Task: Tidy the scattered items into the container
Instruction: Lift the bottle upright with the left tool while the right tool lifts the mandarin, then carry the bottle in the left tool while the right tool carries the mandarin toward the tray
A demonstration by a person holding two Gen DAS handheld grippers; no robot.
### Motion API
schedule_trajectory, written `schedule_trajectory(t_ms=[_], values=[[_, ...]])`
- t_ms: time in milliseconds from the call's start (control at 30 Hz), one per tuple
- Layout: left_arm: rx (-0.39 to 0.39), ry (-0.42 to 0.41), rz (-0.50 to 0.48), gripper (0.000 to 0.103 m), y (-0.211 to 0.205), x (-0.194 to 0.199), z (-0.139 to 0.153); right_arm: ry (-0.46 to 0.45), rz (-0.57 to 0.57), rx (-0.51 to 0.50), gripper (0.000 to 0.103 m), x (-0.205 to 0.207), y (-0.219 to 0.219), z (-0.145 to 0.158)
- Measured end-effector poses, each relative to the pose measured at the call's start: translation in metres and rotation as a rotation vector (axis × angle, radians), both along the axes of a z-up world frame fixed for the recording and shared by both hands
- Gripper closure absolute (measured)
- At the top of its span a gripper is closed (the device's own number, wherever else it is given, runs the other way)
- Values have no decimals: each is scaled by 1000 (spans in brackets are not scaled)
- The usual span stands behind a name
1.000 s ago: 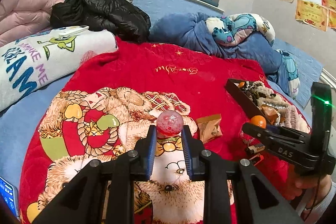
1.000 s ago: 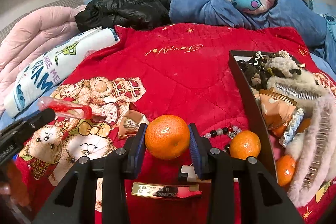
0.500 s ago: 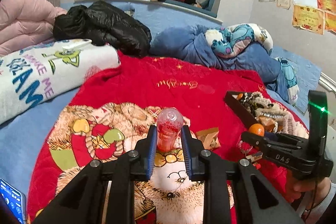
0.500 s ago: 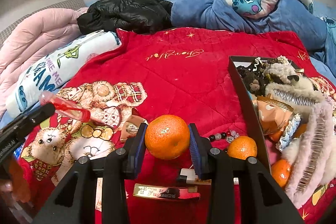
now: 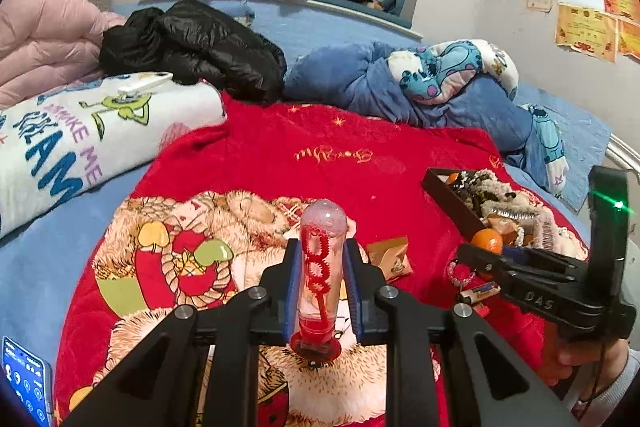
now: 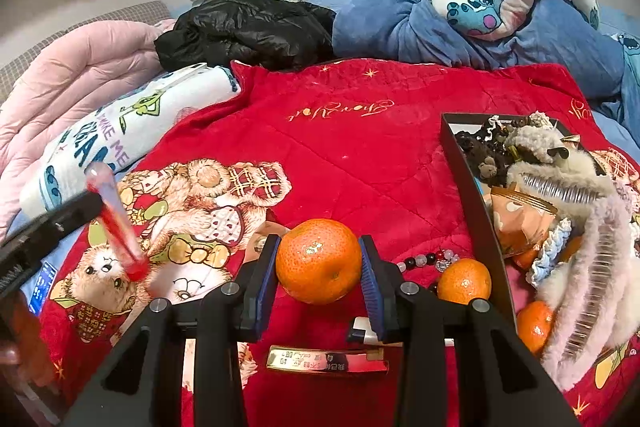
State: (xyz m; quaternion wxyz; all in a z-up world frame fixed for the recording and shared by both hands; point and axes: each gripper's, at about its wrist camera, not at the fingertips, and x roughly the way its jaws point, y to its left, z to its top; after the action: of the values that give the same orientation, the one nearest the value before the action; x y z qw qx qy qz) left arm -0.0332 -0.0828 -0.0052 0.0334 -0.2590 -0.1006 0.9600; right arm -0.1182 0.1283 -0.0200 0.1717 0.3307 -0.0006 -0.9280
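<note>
The left tool is clamping a bubble wand tube (jaws just closing tighter); the right tool is gripping a mandarin.

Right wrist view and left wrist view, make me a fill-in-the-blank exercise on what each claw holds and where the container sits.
1. The right claw is shut on a ____.
2. The left claw grips a clear bubble wand tube whose cap is ____ in colour.
3. The black container rests on a ____ blanket.
4. A second tangerine lies just ____ the container.

Missing words: tangerine; red; red; outside
</note>
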Motion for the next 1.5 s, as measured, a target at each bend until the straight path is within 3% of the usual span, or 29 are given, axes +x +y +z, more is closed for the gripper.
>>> schedule_trajectory(t_ms=[767, 1033, 1500], values=[[12, 63, -50, 82, 28, 13, 32, 39, 2, -17, 67, 12, 10, 13], [27, 100, -133, 82, 78, 11, 55, 75, -36, -33, 67, 24, 43, 26], [52, 126, -329, 82, 203, 14, 81, 103, -193, -60, 67, 62, 159, 40]])
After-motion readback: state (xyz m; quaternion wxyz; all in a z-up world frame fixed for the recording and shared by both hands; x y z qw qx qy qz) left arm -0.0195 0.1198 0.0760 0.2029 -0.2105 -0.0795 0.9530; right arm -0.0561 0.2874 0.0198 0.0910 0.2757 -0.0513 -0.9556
